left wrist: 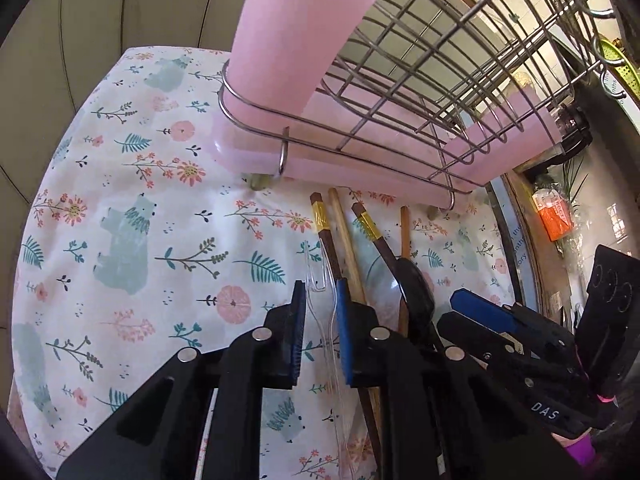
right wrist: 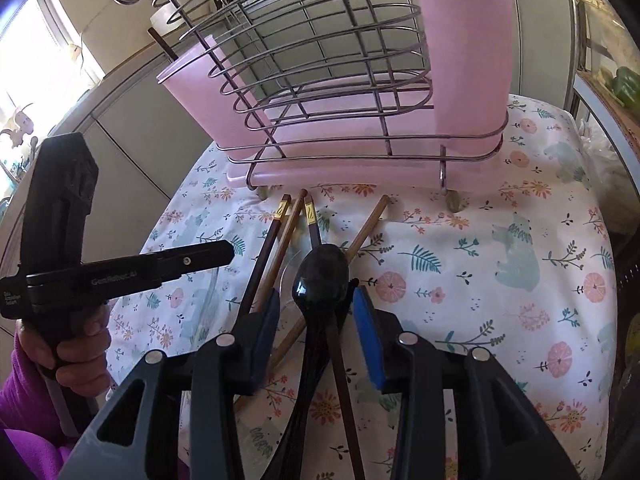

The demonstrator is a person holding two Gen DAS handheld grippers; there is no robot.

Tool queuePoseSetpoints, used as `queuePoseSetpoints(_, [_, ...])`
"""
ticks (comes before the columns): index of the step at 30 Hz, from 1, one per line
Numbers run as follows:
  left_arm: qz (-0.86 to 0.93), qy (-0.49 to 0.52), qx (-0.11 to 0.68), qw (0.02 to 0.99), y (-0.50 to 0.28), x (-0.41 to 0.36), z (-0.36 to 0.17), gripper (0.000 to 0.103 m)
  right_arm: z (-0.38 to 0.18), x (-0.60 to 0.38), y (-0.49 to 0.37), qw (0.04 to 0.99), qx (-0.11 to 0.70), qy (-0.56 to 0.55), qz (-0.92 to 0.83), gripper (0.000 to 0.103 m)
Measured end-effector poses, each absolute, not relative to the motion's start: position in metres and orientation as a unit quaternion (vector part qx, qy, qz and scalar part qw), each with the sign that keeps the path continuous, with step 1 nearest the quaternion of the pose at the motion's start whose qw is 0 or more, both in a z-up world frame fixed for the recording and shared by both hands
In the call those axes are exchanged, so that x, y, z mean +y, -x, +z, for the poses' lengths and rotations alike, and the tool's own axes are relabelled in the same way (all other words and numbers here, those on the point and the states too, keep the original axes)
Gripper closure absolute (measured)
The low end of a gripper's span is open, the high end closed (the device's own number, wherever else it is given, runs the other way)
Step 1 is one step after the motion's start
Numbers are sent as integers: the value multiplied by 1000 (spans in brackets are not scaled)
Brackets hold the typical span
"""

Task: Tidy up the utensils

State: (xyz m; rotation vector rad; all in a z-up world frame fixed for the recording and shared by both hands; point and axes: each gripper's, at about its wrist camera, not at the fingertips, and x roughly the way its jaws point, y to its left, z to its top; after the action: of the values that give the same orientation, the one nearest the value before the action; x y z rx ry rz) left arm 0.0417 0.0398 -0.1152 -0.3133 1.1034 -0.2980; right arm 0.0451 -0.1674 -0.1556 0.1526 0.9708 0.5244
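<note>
Utensils lie in a loose bundle on the flowered bench (right wrist: 500, 280), low centre in both views. Nearest, the right tongs (right wrist: 316, 324) stand spread wide, jaws either side of one black spoon (right wrist: 320, 276) without touching it. The left tongs (left wrist: 320, 328) are likewise parted, straddling one clear plastic fork (left wrist: 320, 280) at the bottom centre of the left view. Count four chopsticks: two dark with gold bands (right wrist: 280, 210), two plain wood (right wrist: 366, 228), fanned out and pointing up-frame toward the rack. The person's left hand (right wrist: 76, 344), purple sleeve, grips its handle at lower left. Farthest, one wire rack (right wrist: 340, 80) holds two pink cups (right wrist: 468, 60), left and right.
</note>
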Motion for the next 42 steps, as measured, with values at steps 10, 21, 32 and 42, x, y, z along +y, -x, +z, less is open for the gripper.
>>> queuePoseSetpoints(10, [-153,164,511,830,-33,56,-106,89,-173,-132,-60,852,479,3,212,65])
queuePoseSetpoints(21, [-151,168,508,832,-29,64,-104,89,-165,-153,-61,855,468,-44,220,82])
queuePoseSetpoints(32, [-146,166,498,838,-26,67,-91,89,-157,-198,-57,858,461,-100,202,100])
queuePoseSetpoints(42, [-144,159,449,867,-17,69,-61,89,-124,-216,-45,892,381,-131,207,101])
